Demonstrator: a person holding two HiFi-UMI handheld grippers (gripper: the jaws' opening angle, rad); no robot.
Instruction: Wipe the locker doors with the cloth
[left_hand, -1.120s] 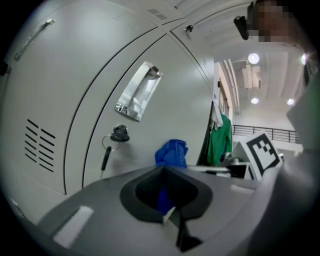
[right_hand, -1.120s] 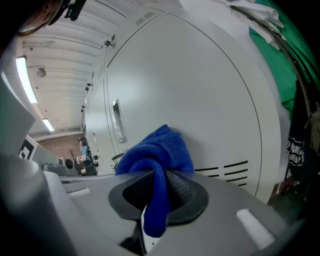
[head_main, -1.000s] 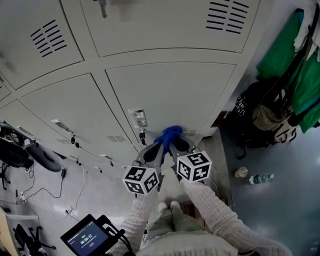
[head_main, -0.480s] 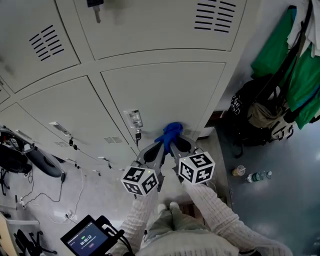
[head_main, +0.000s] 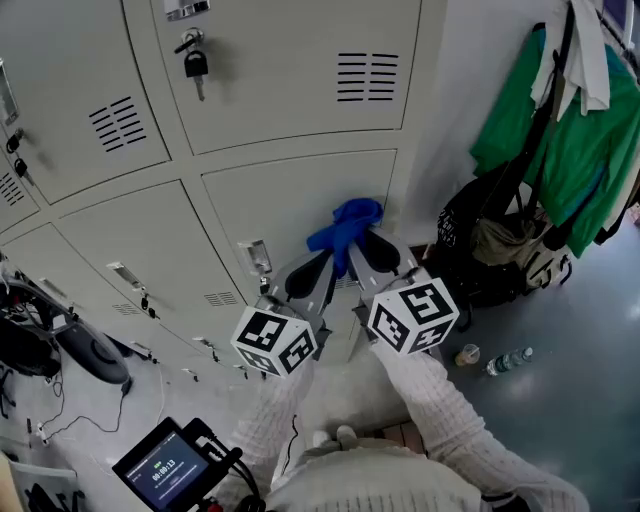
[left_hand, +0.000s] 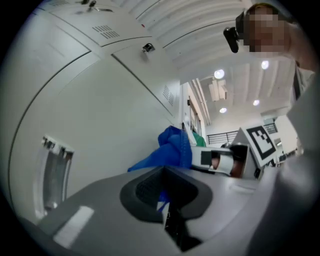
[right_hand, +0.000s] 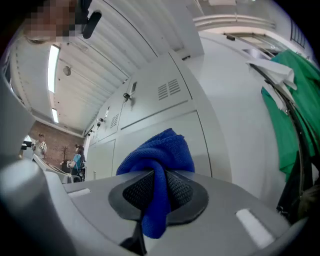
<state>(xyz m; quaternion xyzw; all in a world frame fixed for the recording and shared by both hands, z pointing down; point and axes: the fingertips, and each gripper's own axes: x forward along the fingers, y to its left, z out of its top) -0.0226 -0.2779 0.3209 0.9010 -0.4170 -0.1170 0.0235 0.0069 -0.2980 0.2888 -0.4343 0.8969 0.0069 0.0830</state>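
Observation:
A blue cloth (head_main: 346, 223) is bunched against the lower right grey locker door (head_main: 290, 190). My right gripper (head_main: 358, 246) is shut on the cloth (right_hand: 159, 150), which bulges out above its jaws and hangs down between the pads. My left gripper (head_main: 318, 264) sits just left of it, jaws closed, with a sliver of the blue cloth (left_hand: 169, 151) caught between them. In the left gripper view the right gripper's marker cube (left_hand: 262, 142) shows beside the cloth. Both grippers (left_hand: 164, 199) (right_hand: 154, 194) point at the door.
A padlock (head_main: 195, 66) hangs on the upper locker door. Green clothes (head_main: 560, 130) hang at the right over a black bag (head_main: 478, 240). A cup (head_main: 467, 354) and a bottle (head_main: 508, 361) lie on the floor. A handle (head_main: 251, 256) sits left of the cloth.
Both grippers have moved up the lower right door with the cloth, and a little to the right. The head view has tilted up, showing more of the upper lockers.

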